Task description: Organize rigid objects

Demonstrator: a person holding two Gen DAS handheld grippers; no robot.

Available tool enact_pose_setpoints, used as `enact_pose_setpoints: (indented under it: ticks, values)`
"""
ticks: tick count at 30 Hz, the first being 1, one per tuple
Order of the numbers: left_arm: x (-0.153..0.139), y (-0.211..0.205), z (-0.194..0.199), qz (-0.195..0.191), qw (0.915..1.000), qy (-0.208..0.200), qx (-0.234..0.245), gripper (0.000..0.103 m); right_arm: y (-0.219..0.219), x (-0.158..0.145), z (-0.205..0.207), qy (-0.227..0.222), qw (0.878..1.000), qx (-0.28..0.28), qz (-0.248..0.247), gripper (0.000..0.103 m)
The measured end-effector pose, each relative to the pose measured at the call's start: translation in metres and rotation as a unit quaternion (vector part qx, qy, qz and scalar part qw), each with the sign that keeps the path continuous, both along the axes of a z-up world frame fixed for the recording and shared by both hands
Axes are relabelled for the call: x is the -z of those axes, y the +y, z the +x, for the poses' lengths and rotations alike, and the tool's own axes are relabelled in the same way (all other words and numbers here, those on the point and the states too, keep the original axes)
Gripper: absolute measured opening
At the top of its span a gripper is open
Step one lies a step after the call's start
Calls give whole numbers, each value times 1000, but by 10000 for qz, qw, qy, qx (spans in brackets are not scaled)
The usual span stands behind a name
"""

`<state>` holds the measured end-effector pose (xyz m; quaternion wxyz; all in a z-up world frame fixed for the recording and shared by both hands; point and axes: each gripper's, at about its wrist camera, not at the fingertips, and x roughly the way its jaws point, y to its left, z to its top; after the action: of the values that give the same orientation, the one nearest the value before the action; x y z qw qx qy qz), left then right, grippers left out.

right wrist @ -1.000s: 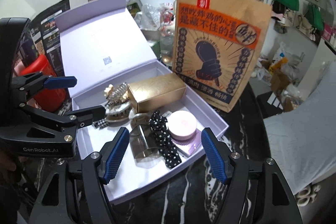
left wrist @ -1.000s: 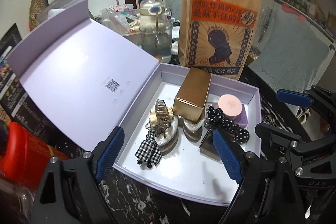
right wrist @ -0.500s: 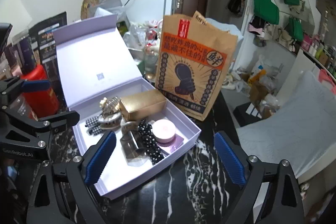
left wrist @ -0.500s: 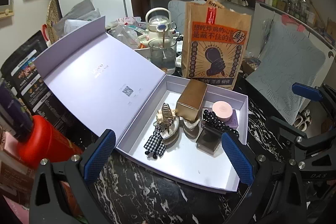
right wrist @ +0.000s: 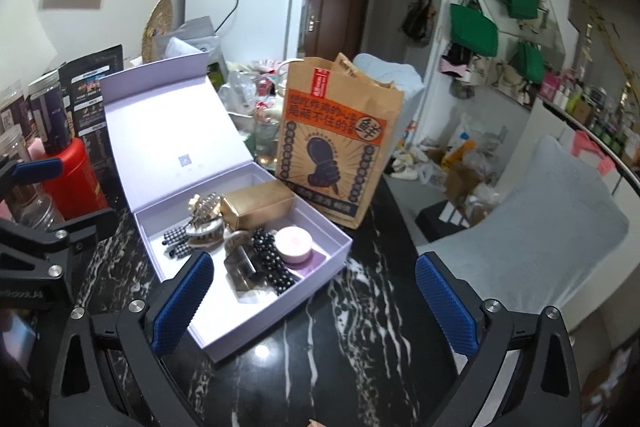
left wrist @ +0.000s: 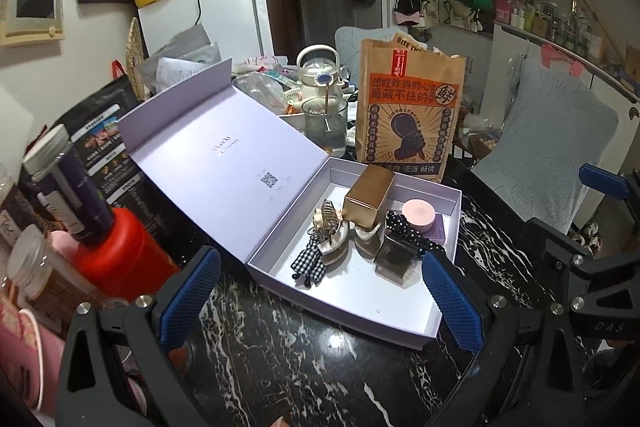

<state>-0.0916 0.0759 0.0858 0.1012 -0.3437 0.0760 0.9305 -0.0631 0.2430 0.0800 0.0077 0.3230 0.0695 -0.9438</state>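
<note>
Both my tongs are empty: my left gripper (left wrist: 320,295) stands wide, and my right gripper's (right wrist: 316,303) jaws are opening with nothing between them. Ahead, the lilac box (left wrist: 360,311) lies open on the black marble table (left wrist: 304,363), holding a gold carton (left wrist: 368,197), hair clips (left wrist: 328,227), a pink jar (left wrist: 419,213). Behind it stands a paper bag (left wrist: 410,111).

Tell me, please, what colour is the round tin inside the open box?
Pale pink; the round tin shows best in the right wrist view.
</note>
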Motion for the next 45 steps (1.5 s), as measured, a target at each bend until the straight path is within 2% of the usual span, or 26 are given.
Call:
enact_pose_setpoints:
  ticks: [7,10,17,24,45]
  values:
    - [3,1,28,-2,10000,-33,-65,102,4,2,24,-22,9998,192,46,103]
    - [5,0,38,-129,9998,-6,-163,102,4,5,37,-37,9997,242,24,103]
    - [12,-5,52,53,9996,-121,-248,102,1,9,53,-118,9996,183,-206,103]
    - [27,-6,56,106,9991,-340,-213,102,-5,16,59,-185,9994,182,-227,103]
    - [32,-7,54,5,9989,-407,-224,102,-4,25,61,-385,9985,218,-327,103]
